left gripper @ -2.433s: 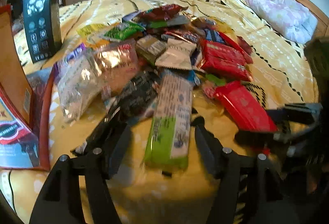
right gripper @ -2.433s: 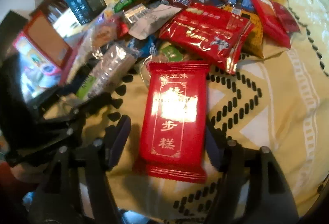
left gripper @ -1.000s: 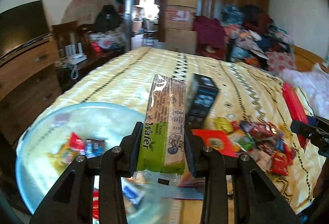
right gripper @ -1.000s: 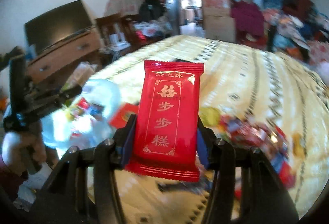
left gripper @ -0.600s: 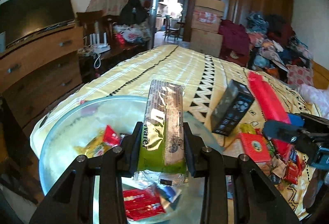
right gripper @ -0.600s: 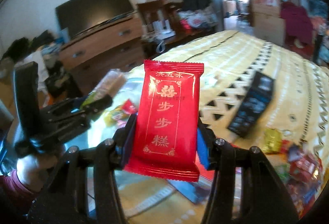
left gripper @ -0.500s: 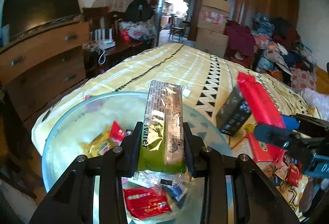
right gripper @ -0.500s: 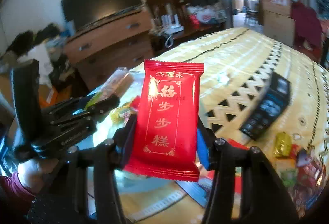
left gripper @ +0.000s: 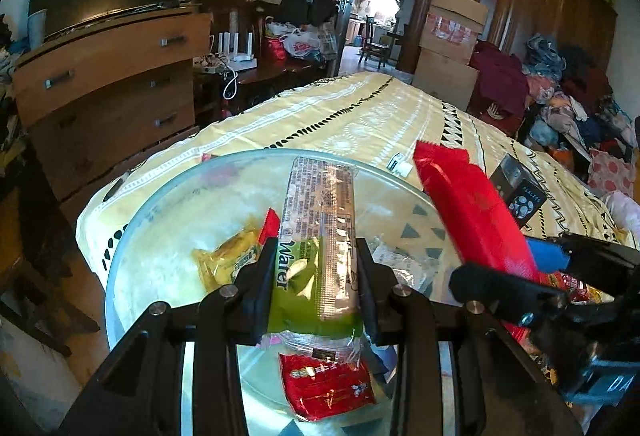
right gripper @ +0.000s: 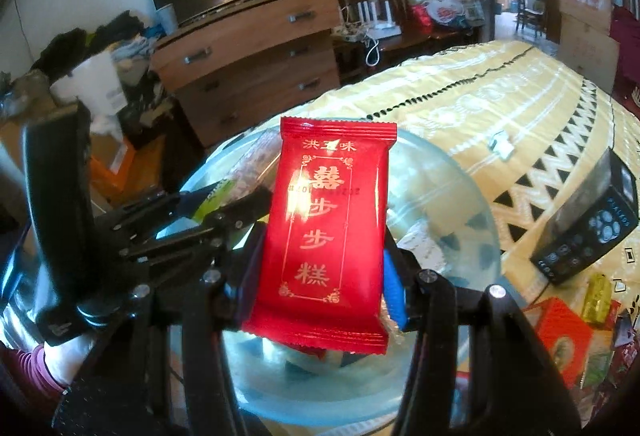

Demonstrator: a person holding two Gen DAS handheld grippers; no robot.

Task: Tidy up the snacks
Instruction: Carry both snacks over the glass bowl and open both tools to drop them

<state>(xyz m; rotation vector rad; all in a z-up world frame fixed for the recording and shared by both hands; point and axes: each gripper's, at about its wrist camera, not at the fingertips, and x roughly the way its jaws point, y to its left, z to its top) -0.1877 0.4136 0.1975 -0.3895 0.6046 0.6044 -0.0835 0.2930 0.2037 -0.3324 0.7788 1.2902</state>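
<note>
While the glass bowl (left gripper: 132, 220) is sitting on the bed (left gripper: 360, 115), the right gripper (right gripper: 320, 276) is clamping a red packet (right gripper: 328, 228) above it, and the left gripper (left gripper: 316, 284) is gripping a green wafer pack (left gripper: 316, 244) over its rim.

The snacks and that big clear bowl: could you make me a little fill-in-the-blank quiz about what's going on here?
1. The left gripper is shut on a ____ wafer pack.
2. The right gripper is shut on a ____ packet with gold writing.
3. Both snacks are held above a clear ____ that rests on the yellow bedspread.
4. Beside it on the bedspread stands a ____ box.

Missing words: green; red; bowl; black
</note>
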